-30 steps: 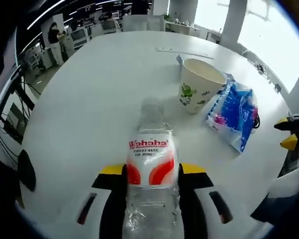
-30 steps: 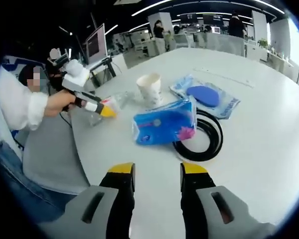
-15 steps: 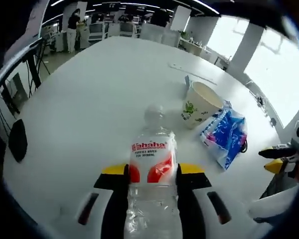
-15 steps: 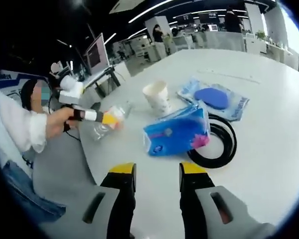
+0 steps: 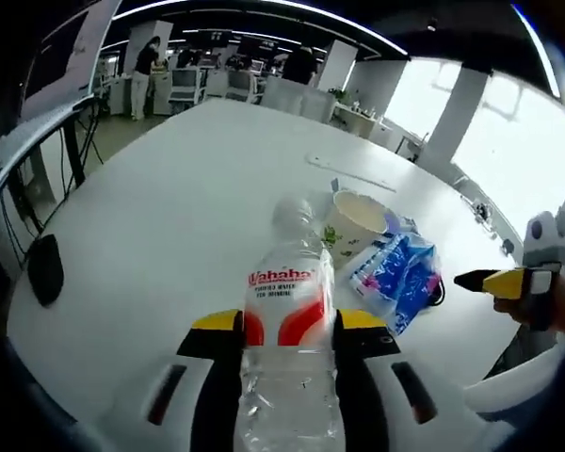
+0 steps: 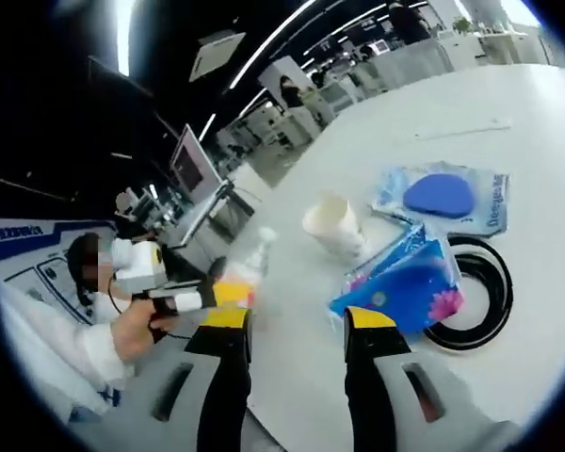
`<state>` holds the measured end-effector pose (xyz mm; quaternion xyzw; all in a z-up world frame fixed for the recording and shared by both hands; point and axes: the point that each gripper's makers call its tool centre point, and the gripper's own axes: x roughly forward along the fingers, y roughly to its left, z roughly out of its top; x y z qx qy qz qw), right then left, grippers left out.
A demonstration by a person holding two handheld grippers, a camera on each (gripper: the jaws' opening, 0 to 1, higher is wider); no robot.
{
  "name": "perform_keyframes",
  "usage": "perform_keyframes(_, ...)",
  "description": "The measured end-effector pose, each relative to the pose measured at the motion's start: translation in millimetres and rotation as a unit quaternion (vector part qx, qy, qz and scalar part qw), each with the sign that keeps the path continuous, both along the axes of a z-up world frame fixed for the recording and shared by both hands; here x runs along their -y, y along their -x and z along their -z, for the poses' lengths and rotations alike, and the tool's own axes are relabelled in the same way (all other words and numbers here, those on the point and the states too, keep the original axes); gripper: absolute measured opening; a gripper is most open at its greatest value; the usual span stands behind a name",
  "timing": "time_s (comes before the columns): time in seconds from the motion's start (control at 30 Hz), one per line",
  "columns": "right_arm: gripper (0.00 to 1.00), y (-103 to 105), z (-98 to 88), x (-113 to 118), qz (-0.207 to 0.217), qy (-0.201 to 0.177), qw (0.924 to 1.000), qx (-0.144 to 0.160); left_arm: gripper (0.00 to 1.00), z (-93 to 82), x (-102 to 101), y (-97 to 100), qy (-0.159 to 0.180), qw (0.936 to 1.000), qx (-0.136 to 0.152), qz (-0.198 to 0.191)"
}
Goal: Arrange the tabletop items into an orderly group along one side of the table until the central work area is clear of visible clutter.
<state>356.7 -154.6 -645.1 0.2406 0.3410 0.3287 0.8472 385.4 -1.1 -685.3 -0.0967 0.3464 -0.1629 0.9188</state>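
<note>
My left gripper (image 5: pixel 287 325) is shut on a clear water bottle (image 5: pixel 286 311) with a red and white label, held above the white table (image 5: pixel 169 217). From the right gripper view the same bottle (image 6: pixel 250 268) hangs in the left gripper (image 6: pixel 212 297), gripped by a person's hand. My right gripper (image 6: pixel 297 320) is open with nothing between its yellow-tipped jaws; it enters the left gripper view as the right gripper (image 5: pixel 494 281). On the table stand a paper cup (image 5: pixel 350 221), also the paper cup (image 6: pixel 334 226), and a blue tissue pack (image 5: pixel 400 278), also the tissue pack (image 6: pixel 405 287).
A black cable coil (image 6: pixel 480 292) lies under the tissue pack, and a clear bag with a blue pad (image 6: pixel 447 196) lies beyond it. A black mouse (image 5: pixel 45 282) sits at the table's left edge. Desks, monitors and people fill the far room.
The left gripper has lifted the bottle higher off the table. The right gripper has also risen and tilted, so the items sit lower and further right in its view.
</note>
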Motion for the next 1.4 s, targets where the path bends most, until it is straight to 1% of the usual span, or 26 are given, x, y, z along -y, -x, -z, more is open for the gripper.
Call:
perform_keyframes(0.13,0.38,-8,-15.3,-23,0.005,-0.066,0.9976,-0.019,0.37,-20.0,7,0.5,0.010,0.9995,0.030,0.005)
perform_keyframes(0.17,0.38,-11,-19.6,-30,0.009,-0.089,0.9955,-0.031,0.37,-23.9,9,0.6,0.012,0.9992,0.037,0.008)
perform_keyframes(0.2,0.38,-15,-23.4,-33,0.011,-0.101,0.9944,-0.028,0.37,-27.4,10,1.0,0.017,0.9990,0.041,0.007)
perform_keyframes(0.23,0.38,-15,-26.3,-37,0.009,-0.110,0.9933,-0.033,0.37,-31.5,12,0.4,0.027,0.9985,0.047,0.004)
perform_keyframes(0.37,0.41,-27,-37.3,-47,0.008,-0.115,0.9931,-0.025,0.37,-38.2,15,3.8,0.023,0.9978,0.061,0.008)
perform_keyframes(0.47,0.45,-33,-43.7,-54,0.004,-0.116,0.9929,-0.023,0.37,-43.2,17,6.5,0.026,0.9972,0.069,0.009)
perform_keyframes(0.57,0.47,-39,-48.0,-59,0.009,-0.125,0.9917,-0.027,0.37,-49.3,20,7.8,0.030,0.9963,0.080,0.012)
perform_keyframes(0.7,0.48,-47,-51.9,-67,0.016,-0.143,0.9889,-0.038,0.38,-57.4,29,12.2,0.020,0.9943,0.099,0.033)
perform_keyframes(0.8,0.48,-51,-51.9,-73,0.017,-0.147,0.9880,-0.044,0.38,-62.0,34,15.3,0.024,0.9930,0.107,0.045)
perform_keyframes(0.87,0.48,-52,-54.1,-76,0.019,-0.156,0.9865,-0.048,0.38,-62.3,36,17.3,0.018,0.9926,0.108,0.053)
perform_keyframes(0.9,0.48,-52,-56.9,-78,0.020,-0.165,0.9848,-0.049,0.38,-62.3,38,18.9,0.014,0.9920,0.110,0.060)
perform_keyframes(0.93,0.48,-53,-61.8,-80,0.023,-0.184,0.9812,-0.053,0.38,-62.1,39,20.2,0.013,0.9919,0.110,0.062)
perform_keyframes(0.97,0.48,-53,-62.9,-81,0.022,-0.188,0.9806,-0.053,0.38,-62.2,39,21.7,0.014,0.9918,0.110,0.063)
perform_keyframes(1.03,0.48,-52,-63.4,-85,0.018,-0.186,0.9809,-0.054,0.38,-62.8,39,24.5,0.014,0.9915,0.111,0.066)
perform_keyframes(1.17,0.46,-51,-58.5,-89,0.012,-0.169,0.9840,-0.055,0.38,-66.1,44,29.9,0.008,0.9896,0.119,0.081)
perform_keyframes(1.23,0.43,-50,-57.8,-91,0.008,-0.164,0.9849,-0.053,0.38,-68.2,50,34.1,-0.002,0.9870,0.126,0.100)
perform_keyframes(1.27,0.39,-51,-58.7,-91,0.003,-0.158,0.9865,-0.041,0.38,-68.2,51,34.8,-0.006,0.9864,0.127,0.104)
perform_keyframes(1.3,0.32,-51,-59.4,-92,0.001,-0.155,0.9871,-0.037,0.39,-67.4,52,36.2,-0.013,0.9856,0.128,0.110)
perform_keyframes(1.33,0.25,-50,-60.7,-91,-0.003,-0.150,0.9884,-0.027,0.39,-66.8,53,36.9,-0.013,0.9855,0.128,0.110)
perform_keyframes(1.37,0.23,-54,-61.1,-90,-0.006,-0.139,0.9902,-0.005,0.39,-66.4,53,37.4,-0.009,0.9856,0.127,0.110)
perform_keyframes(1.4,0.22,-50,-62.2,-92,0.000,-0.149,0.9885,-0.028,0.39,-65.4,53,38.1,-0.006,0.9861,0.124,0.110)
